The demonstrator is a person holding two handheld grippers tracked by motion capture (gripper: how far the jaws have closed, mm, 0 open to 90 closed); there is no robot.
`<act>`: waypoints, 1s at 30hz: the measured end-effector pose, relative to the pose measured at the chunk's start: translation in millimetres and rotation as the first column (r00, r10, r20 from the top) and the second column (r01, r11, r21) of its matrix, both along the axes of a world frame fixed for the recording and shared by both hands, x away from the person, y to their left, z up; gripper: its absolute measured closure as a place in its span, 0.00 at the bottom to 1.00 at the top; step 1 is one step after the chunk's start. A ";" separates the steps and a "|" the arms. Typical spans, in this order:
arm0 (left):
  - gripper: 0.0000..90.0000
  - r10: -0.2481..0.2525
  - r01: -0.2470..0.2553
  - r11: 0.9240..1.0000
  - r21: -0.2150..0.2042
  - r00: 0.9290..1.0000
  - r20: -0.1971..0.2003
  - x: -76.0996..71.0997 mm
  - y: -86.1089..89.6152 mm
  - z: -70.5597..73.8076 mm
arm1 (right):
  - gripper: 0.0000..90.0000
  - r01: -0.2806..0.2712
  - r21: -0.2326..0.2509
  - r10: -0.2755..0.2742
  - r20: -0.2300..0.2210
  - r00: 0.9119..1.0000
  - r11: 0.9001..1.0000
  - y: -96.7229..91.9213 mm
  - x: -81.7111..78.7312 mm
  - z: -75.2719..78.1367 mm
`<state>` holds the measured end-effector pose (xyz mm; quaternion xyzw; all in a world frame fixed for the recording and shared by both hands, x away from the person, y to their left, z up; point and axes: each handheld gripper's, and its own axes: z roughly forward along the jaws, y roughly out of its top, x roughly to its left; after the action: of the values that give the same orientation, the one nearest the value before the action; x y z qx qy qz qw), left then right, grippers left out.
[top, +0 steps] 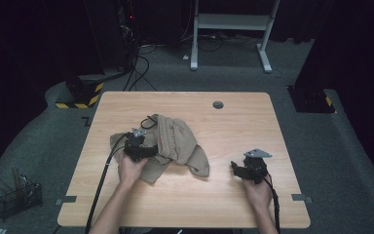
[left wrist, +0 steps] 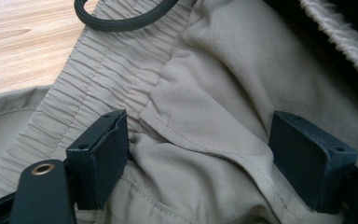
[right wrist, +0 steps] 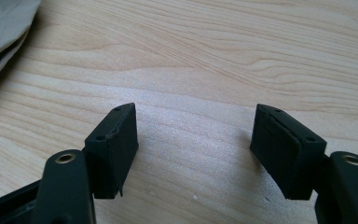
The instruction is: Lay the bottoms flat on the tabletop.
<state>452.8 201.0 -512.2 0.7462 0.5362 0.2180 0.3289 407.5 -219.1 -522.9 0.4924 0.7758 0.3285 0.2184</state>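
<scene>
Your left gripper [top: 143, 152] sits low on the shorts [top: 173, 144], which lie crumpled on the left-middle of the table [top: 233, 122], and its jaws stand wide apart with loose khaki cloth bunched between them, just below the elastic waistband [left wrist: 98, 70]. Nothing is pinched yet. Close here and you may well catch more than one layer: a folded seam [left wrist: 200, 140] runs across the gap, and a fold beneath it could come up too, so the shorts would lift as a clump instead of opening out. The thin fabric may also slide out of the pads if you bite only the top of a wrinkle, so push down into the cloth before you squeeze. Watch the dark drawstring [left wrist: 121, 18] looped at the waistband; it lies close ahead of your jaws and could snag on a pad if you drag forward. Your right gripper [top: 246, 168] hovers over bare wood, well apart from the shorts, jaws also spread and empty, with just a corner of cloth [right wrist: 2, 37] at the edge of its own view. If you pull with the left alone, the whole garment is likely to slide across the table rather than spread, so bring the right in to hold the far side first.
</scene>
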 end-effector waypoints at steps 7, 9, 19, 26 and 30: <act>0.23 -0.002 0.002 1.000 0.000 1.000 0.017 -5.3 -9.7 -1.5 | 0.35 0.000 0.000 0.000 0.000 1.000 1.000 0.0 0.0 0.0; 0.23 -0.008 0.008 1.000 0.001 1.000 0.015 -6.1 -12.3 -1.3 | 0.35 0.000 0.000 0.000 0.000 1.000 1.000 -0.1 0.0 0.0; 0.23 -0.022 0.021 1.000 0.004 0.999 0.026 -13.2 -36.8 -1.8 | 0.35 0.001 0.000 -0.001 -0.001 1.000 1.000 0.0 0.0 0.1; 0.23 -0.034 0.034 0.999 0.004 0.999 0.021 -16.5 -49.5 -1.1 | 0.35 0.000 0.000 0.000 -0.001 1.000 1.000 0.1 -0.1 0.0; 0.23 -0.044 0.044 0.999 0.001 0.999 0.023 -20.4 -57.4 -1.4 | 0.35 0.000 0.001 0.000 -0.001 1.000 1.000 0.1 -0.1 0.1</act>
<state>432.4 143.6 -513.7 0.7554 0.5158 0.2193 0.3396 407.4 -219.0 -522.9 0.4925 0.7760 0.3285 0.2176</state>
